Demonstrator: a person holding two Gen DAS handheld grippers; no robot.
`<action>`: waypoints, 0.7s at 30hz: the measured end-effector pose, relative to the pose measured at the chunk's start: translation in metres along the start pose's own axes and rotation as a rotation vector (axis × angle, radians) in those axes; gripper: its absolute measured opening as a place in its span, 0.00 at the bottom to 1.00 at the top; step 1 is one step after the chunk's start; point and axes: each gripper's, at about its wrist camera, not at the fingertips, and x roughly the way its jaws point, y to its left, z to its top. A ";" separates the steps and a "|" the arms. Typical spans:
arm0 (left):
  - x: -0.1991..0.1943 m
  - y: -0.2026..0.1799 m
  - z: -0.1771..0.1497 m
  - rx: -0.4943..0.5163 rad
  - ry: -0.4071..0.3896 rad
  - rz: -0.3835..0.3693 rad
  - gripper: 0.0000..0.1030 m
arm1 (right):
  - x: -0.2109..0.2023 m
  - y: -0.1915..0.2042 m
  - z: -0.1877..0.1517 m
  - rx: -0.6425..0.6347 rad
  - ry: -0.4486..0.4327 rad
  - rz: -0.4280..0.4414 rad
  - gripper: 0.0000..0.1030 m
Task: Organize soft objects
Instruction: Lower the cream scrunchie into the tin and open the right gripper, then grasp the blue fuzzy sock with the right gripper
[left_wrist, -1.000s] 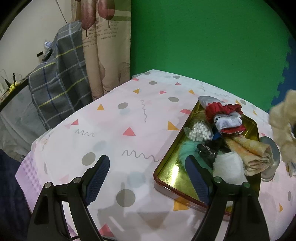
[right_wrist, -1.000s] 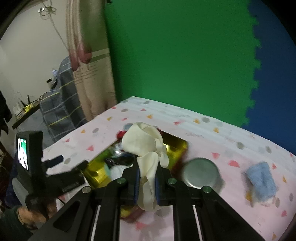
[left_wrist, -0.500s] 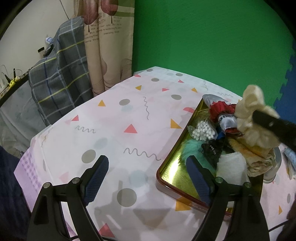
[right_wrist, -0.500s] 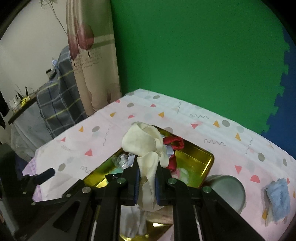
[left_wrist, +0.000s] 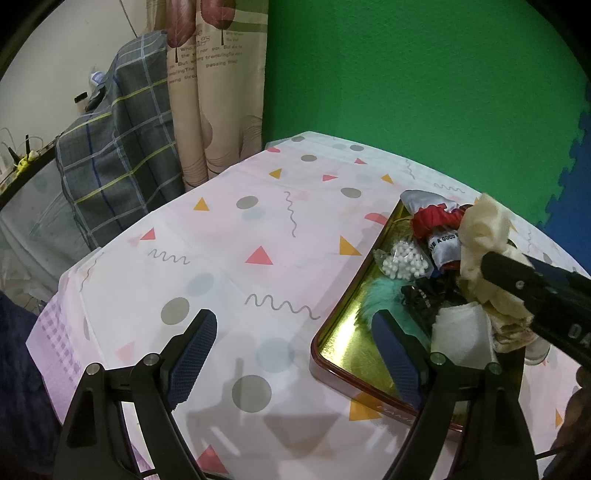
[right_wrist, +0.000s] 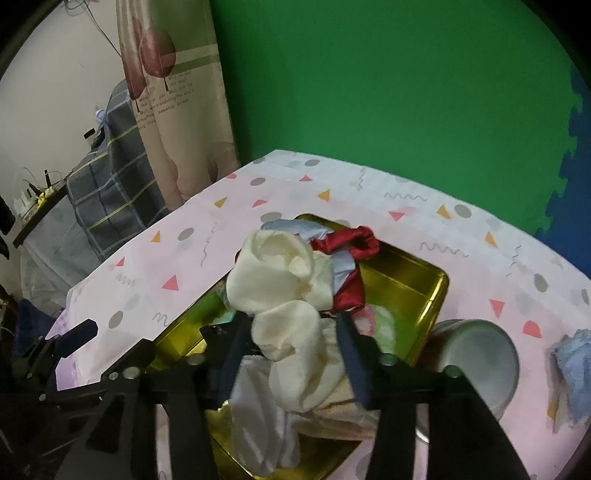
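Note:
A gold tray (left_wrist: 341, 345) with a red rim holds several soft things: a red and silver scrunchie (left_wrist: 437, 225), a bag of white beads (left_wrist: 404, 260), a teal fluffy piece (left_wrist: 382, 295), a white cloth (left_wrist: 460, 334). My right gripper (right_wrist: 291, 334) is over the tray with its jaws parted; a cream scrunchie (right_wrist: 286, 291) sits loosely between them, and it also shows in the left wrist view (left_wrist: 484, 236). My left gripper (left_wrist: 291, 354) is open and empty, low over the table beside the tray's left rim.
A round grey lid (right_wrist: 480, 354) lies just right of the tray. A light blue cloth (right_wrist: 570, 360) lies at the table's right edge. A plaid cloth (left_wrist: 114, 155) and a curtain (left_wrist: 218, 88) hang beyond the table's far left edge.
My right gripper carried the cream scrunchie left over the tray, lowered it, and its jaws have opened from shut. My left gripper stayed put.

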 end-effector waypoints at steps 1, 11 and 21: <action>0.000 0.000 0.000 0.000 -0.001 0.001 0.81 | -0.004 -0.001 0.000 0.001 -0.006 0.001 0.52; -0.001 -0.001 0.000 0.004 -0.004 0.005 0.81 | -0.051 -0.024 -0.007 0.037 -0.075 -0.014 0.53; -0.002 -0.002 0.001 0.018 -0.009 0.011 0.81 | -0.095 -0.124 -0.032 0.129 -0.089 -0.238 0.53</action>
